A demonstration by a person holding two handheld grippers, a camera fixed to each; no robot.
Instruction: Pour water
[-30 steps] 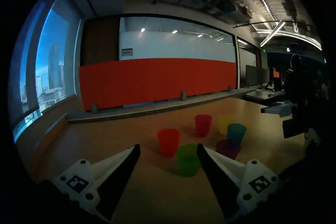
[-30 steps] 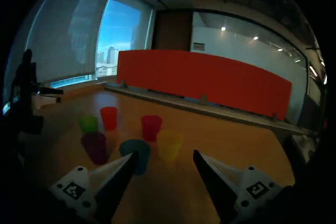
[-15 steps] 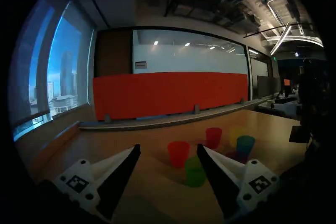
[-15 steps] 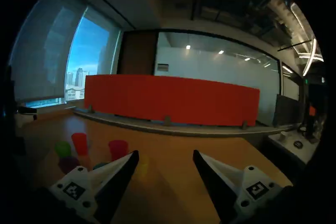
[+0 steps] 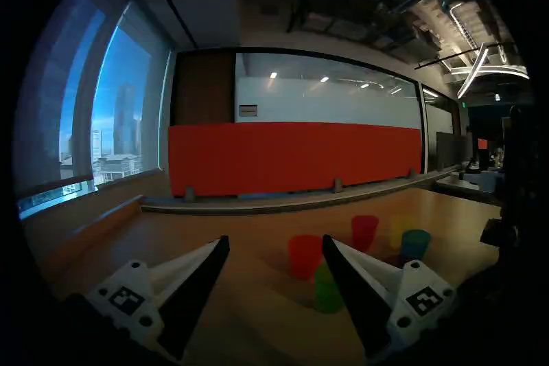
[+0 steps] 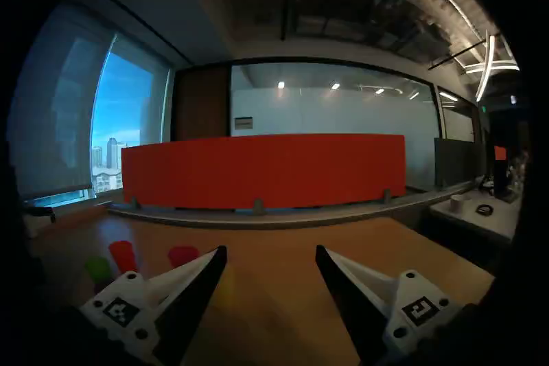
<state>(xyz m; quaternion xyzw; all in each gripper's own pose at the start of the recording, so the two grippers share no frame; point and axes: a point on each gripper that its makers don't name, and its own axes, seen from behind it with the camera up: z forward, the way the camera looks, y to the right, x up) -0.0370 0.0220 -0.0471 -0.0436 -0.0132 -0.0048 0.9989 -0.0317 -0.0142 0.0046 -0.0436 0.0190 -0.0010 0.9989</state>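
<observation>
- Left gripper [image 5: 274, 239] gapes wide, as does the right gripper [image 6: 270, 249] (both hold nothing).
- Green cup [image 5: 326, 294] stands nearest on the wooden table [image 5: 240, 222], with the orange cup [image 5: 304, 256] just behind.
- Red cup [image 5: 364, 231] and teal cup [image 5: 415, 242] stand farther back.
- Orange partition [image 5: 295, 158] lines the far edge.

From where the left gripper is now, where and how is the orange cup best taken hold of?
Probably by its side wall near mid-height, coming level from the side facing the left gripper. The orange cup stands upright and round, so the open gripper can close across it. The green cup stands close at its right; come in from the left.
</observation>
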